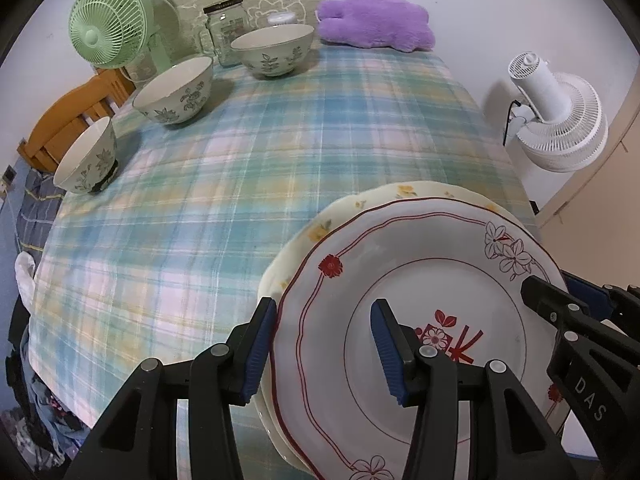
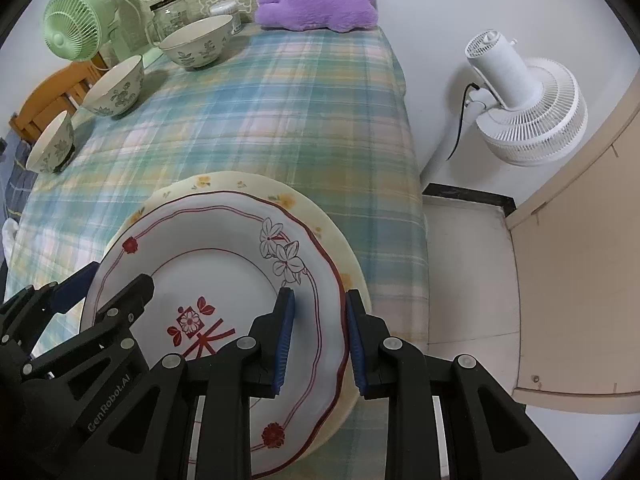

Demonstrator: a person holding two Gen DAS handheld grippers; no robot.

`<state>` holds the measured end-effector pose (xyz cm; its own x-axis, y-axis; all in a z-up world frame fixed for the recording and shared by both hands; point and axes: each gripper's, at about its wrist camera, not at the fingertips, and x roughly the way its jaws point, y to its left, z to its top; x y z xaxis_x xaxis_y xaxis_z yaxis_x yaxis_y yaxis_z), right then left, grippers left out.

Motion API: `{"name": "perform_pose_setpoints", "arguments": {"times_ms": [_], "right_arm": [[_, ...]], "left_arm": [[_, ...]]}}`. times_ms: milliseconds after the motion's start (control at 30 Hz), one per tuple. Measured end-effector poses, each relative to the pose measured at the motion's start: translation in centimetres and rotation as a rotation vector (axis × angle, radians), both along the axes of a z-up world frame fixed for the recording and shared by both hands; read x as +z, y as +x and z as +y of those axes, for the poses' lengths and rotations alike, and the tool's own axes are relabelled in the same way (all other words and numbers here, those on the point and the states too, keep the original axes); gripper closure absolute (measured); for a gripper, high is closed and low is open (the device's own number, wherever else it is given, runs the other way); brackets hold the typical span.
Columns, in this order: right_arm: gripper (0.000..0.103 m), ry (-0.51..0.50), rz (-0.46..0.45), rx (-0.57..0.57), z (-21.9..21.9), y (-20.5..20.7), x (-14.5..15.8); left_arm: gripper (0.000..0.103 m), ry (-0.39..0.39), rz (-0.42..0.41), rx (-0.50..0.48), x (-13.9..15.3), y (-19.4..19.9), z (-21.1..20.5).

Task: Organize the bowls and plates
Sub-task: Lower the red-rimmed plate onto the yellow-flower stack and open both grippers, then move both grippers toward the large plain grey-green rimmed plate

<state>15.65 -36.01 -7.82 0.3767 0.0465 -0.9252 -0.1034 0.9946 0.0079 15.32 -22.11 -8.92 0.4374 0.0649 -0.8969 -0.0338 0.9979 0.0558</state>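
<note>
- Nearest the lens, the red-patterned plate [image 1: 420, 280] lies on the yellow-flowered plate [image 1: 304, 236], both at the near right corner of the plaid-covered counter [image 1: 240, 152].
- Left hand-held gripper [image 1: 324, 344] straddles the stack's left rim with its jaws spread; whether it grips, I cannot tell.
- Right hand-held gripper [image 2: 320, 344] straddles the right rim likewise.
- Three floral bowls [image 1: 176, 92] stand apart along the far left edge.

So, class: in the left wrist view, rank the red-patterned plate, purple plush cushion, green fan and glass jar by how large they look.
1. Red-patterned plate, though it is nearest the camera
2. Purple plush cushion
3. Green fan
4. Glass jar
</note>
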Motion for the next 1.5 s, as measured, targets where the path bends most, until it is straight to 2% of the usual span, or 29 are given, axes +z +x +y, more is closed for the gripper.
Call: {"name": "perform_pose_setpoints", "arguments": {"times_ms": [133, 333, 467, 500, 533, 633, 700, 733, 800, 1033, 1233, 1500], "right_arm": [[0.075, -0.008, -0.001, -0.006, 0.4, 0.5, -0.2], [0.071, -0.027, -0.014, -0.007, 0.7, 0.3, -0.3], [0.066, -0.073, -0.022, 0.005, 1.3, 0.2, -0.6], [0.06, -0.076, -0.022, 0.011, 1.5, 0.1, -0.6], [0.06, -0.071, -0.019, 0.017, 1.5, 0.1, -0.6], [0.058, -0.056, -0.013, 0.026, 1.3, 0.0, -0.4], [0.051, -0.06, -0.018, 0.028, 1.2, -0.2, 0.0], [0.049, -0.062, -0.023, 0.027, 1.2, -0.2, 0.2], [0.043, -0.054, -0.019, 0.024, 1.2, -0.2, 0.5], [0.042, -0.03, -0.065, 0.037, 3.1, -0.2, 2.2], [0.042, -0.011, -0.058, 0.011, 5.7, 0.0, 2.8], [0.038, -0.015, -0.053, -0.064, 11.7, 0.0, 3.5]], "left_arm": [[0.053, 0.03, 0.003, -0.014, -0.2, 0.4, -0.2], [0.05, 0.027, -0.001, -0.026, -0.1, 0.0, -0.4], [0.046, -0.003, -0.003, -0.006, 0.1, 0.0, -0.2], [0.045, -0.003, 0.002, 0.001, 0.1, 0.0, -0.2], [0.044, -0.011, 0.003, 0.006, 0.1, -0.1, -0.1], [0.035, -0.024, 0.004, 0.027, 0.4, -0.4, 0.3], [0.028, -0.022, -0.002, 0.051, 0.7, -0.7, 0.9], [0.022, -0.015, 0.001, 0.066, 0.8, -0.7, 1.4], [0.018, -0.025, -0.007, 0.084, 1.2, -0.9, 2.2], [0.016, -0.077, -0.04, 0.092, 2.2, -1.1, 5.1], [0.013, -0.089, -0.04, 0.04, 2.8, -0.7, 8.5], [0.013, -0.101, -0.046, -0.03, 4.0, 0.0, 15.0]]}}
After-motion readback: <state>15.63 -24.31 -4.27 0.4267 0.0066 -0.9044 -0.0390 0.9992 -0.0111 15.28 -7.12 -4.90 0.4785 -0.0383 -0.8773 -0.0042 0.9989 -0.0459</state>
